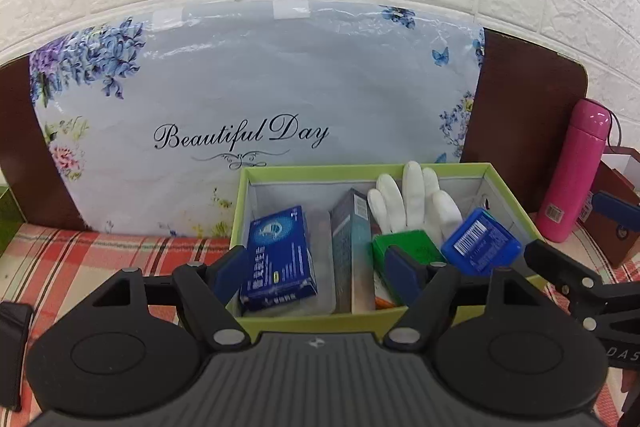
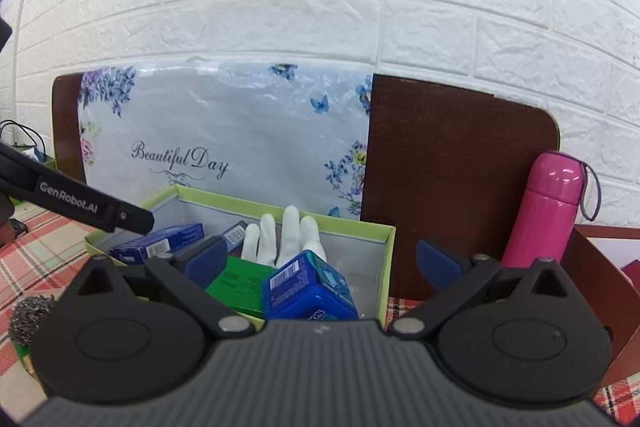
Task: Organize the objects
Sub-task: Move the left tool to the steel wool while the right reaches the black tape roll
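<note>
Nearest, the left gripper (image 1: 320, 267) is held over the near rim of the green box (image 1: 512, 195), its fingers (image 1: 230, 273) spread and nothing pinched between them. The right gripper (image 2: 320, 259) is held at the box's right end, fingers likewise spread and empty; on the left tool, seen from the right wrist view, "GenRobot.AI" is read.

The box is seen already filled: a blue carton (image 1: 278, 259) with unreadable print at the left, a tall grey-teal carton (image 1: 352, 247) on edge at the middle, then a green case (image 1: 408, 247), a blue barcoded case (image 1: 480, 247) and a white glove (image 1: 412, 203) standing up behind. A steel scourer (image 2: 28, 319) is noted outside, on the plaid cloth (image 1: 100, 259).

The packing step is judged well advanced. The next move is judged to call for a loose item, perhaps the scourer or the pink flask (image 1: 576, 171), to be gripped.

Farthest, "Beautiful Day" is read on the floral package (image 1: 248, 99).
</note>
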A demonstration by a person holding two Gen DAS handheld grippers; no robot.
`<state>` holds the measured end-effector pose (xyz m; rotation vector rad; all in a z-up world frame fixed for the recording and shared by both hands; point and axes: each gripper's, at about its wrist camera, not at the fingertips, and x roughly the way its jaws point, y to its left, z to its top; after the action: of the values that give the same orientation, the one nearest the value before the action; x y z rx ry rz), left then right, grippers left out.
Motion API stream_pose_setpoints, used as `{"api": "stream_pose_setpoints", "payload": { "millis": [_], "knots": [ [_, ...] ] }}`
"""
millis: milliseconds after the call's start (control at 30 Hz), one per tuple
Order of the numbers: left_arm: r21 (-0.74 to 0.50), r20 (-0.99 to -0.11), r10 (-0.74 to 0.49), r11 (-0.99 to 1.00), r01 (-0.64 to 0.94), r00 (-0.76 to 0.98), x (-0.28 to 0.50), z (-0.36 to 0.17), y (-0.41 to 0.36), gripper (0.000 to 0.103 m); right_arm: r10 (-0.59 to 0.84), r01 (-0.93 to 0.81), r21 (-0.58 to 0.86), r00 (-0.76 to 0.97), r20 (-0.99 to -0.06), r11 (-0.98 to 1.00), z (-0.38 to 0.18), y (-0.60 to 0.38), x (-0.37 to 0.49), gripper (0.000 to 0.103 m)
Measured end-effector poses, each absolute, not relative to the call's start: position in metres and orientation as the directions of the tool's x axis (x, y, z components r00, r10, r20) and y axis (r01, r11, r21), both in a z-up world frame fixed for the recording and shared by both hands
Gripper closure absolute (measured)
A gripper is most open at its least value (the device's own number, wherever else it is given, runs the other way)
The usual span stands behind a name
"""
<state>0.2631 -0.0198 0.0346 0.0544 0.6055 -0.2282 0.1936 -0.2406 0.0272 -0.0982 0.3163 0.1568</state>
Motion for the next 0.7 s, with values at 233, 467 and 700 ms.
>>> {"api": "stream_pose_setpoints", "payload": {
  "millis": [233,467,700],
  "knots": [
    [-0.022,-0.555,-0.168,0.982,0.187,0.815,0.227,0.043,-0.018,0.025,0.163,-0.183,-0.041,0.94,-0.301,0.982,0.04,-0.242,0.162,0.0],
    [-0.008,-0.53,-0.157,0.983,0.181,0.833,0.191,0.044,-0.018,0.025,0.192,-0.204,-0.011,0.935,-0.299,0.979,0.044,-0.239,0.13,0.0],
    [0.003,-0.521,-0.155,0.983,0.183,0.839,0.163,0.038,-0.017,0.025,0.205,-0.214,0.005,0.929,-0.308,0.977,0.037,-0.235,0.105,0.0]
  ]
}}
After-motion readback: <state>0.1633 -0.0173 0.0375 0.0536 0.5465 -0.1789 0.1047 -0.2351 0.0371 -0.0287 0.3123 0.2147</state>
